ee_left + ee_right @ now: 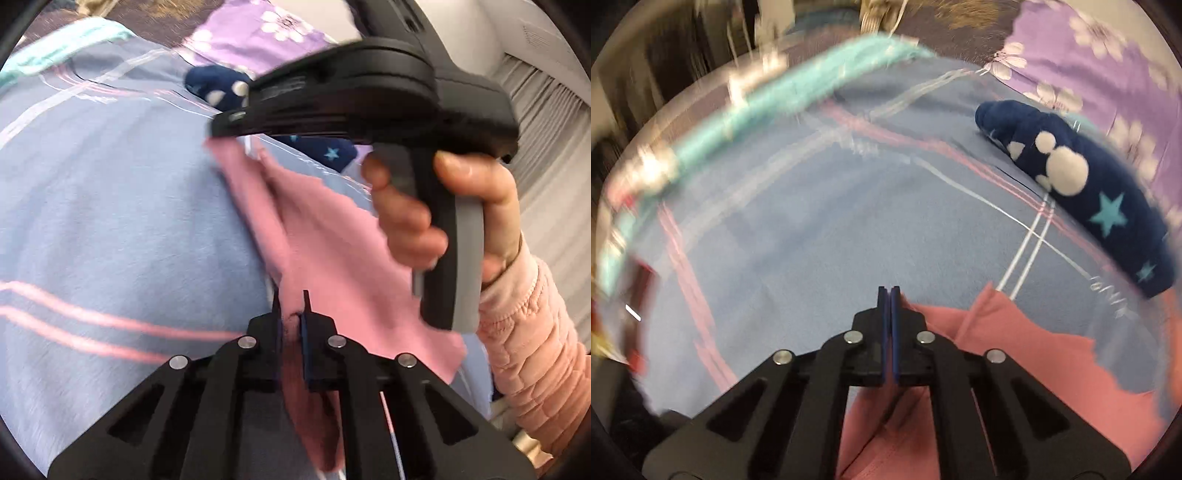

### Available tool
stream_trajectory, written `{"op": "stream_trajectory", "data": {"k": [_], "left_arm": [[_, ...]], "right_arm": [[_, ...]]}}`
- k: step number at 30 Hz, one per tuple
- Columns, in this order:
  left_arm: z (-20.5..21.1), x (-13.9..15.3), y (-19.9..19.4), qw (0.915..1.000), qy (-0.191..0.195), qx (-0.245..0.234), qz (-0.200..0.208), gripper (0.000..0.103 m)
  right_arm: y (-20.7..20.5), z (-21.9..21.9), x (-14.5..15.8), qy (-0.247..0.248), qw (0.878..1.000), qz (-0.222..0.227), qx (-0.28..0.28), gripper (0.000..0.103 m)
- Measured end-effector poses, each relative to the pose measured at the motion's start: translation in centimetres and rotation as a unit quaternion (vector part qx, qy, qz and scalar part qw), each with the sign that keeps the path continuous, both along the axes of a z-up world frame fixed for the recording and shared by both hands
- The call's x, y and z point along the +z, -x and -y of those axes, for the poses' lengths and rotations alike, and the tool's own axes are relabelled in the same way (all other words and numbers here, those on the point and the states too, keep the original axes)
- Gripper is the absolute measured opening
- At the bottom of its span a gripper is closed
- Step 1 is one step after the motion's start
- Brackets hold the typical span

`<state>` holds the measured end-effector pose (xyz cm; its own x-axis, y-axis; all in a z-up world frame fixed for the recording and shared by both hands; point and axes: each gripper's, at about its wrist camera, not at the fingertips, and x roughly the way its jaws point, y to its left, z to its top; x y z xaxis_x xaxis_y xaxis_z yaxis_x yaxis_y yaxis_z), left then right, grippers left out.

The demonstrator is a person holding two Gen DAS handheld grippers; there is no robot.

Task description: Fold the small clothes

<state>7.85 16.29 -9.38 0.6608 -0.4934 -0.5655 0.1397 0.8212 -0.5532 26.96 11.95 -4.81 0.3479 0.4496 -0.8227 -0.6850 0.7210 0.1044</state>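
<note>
The pink cloth (325, 236) lay on the blue sheet (110, 206), partly lifted, with the folded navy garment (1082, 184) well apart from it toward the purple fabric (1108, 55). The left gripper (291, 314) had its fingers clamped on a bunched edge of the pink cloth, which ran between the pads and hung below them. The right gripper (890, 299) showed its blue pads pressed together; the pink cloth lay beneath and beside it, but no fabric could be seen between the pads, so whether it held a thin edge could not be told. In the left view the right hand (443, 206) held that tool just above the far end of the cloth. Judgement: the step in hand was taking two corners to stretch the cloth for a fold, and it appeared early in that piece's fold. To do it well, the right grip should be confirmed on a single layer at the far edge, the two grippers drawn apart until the cloth is taut and flat, then the edge carried over squarely and laid down without dragging the sheet. Risk: the left grip took a bunch, which may leave a crease.
</note>
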Motion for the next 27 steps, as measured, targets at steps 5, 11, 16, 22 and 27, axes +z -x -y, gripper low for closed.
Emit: {"op": "stream_trajectory", "data": {"k": [5, 11, 16, 22, 27], "left_arm": [[0.6, 0.8, 2.3, 0.9985, -0.043, 0.033, 0.010, 0.007], [-1.8, -0.5, 3.3, 0.9985, -0.004, 0.048, -0.025, 0.018], [0.2, -0.5, 4.1, 0.9995, 0.000, -0.026, -0.020, 0.049], [1.9, -0.6, 4.5, 0.9971, -0.049, -0.033, -0.048, 0.008], [1.1, -0.8, 6.3, 0.9968, -0.056, -0.010, -0.055, 0.006]], "right_arm": [[0.4, 1.9, 0.7, 0.004, 0.999, 0.029, -0.024, 0.023], [3.5, 4.5, 1.1, 0.031, 0.997, 0.062, -0.016, 0.042], [4.5, 5.7, -1.4, 0.059, 0.997, 0.051, -0.017, 0.042], [2.7, 5.0, -2.2, 0.026, 0.998, 0.025, -0.059, 0.042], [1.4, 2.6, -2.7, 0.022, 0.998, 0.015, -0.058, 0.043]]}}
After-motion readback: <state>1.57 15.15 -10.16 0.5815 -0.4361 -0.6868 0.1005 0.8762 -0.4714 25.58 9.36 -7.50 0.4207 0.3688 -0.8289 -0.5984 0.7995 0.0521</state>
